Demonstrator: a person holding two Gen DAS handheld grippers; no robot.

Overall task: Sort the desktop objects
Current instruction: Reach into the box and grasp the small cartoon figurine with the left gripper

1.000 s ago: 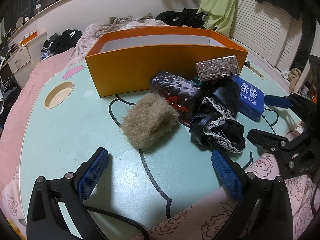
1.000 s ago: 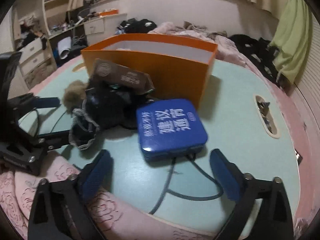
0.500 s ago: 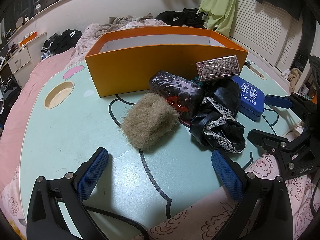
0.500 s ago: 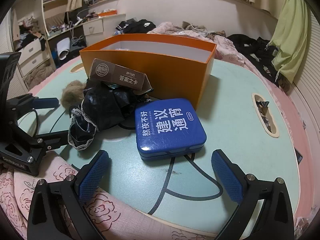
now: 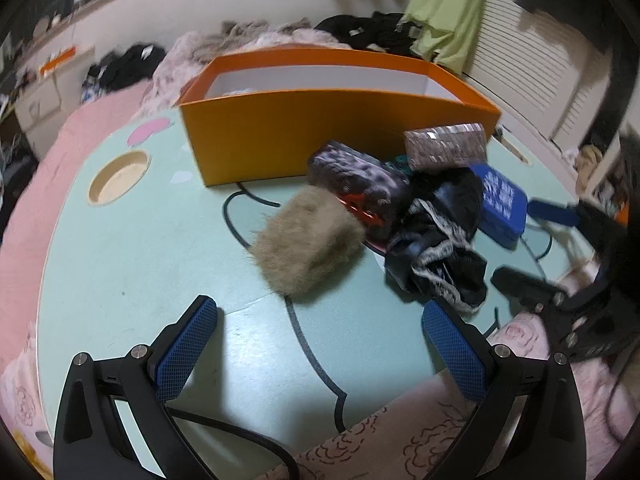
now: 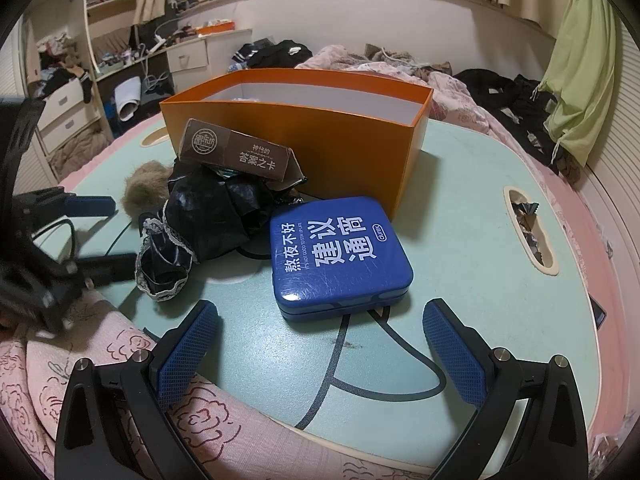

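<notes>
1. We work over a mint-green table [image 5: 120, 264] with dark drawn lines; around it we see pink bedding, scattered clothes, shelves and drawers.
2. The orange box [image 5: 320, 128] stands at the back. In front of it lie a furry tan pouch [image 5: 308, 240], black lace cloth [image 6: 208, 216], a brown card box [image 6: 236, 154] and a blue tin [image 6: 336, 256].
3. Our left gripper [image 5: 318, 344] and right gripper [image 6: 320, 348] are both spread, holding nothing.
4. Compared with a second ago, both have edged closer; the tin looms larger and the left view is blurred.
</notes>
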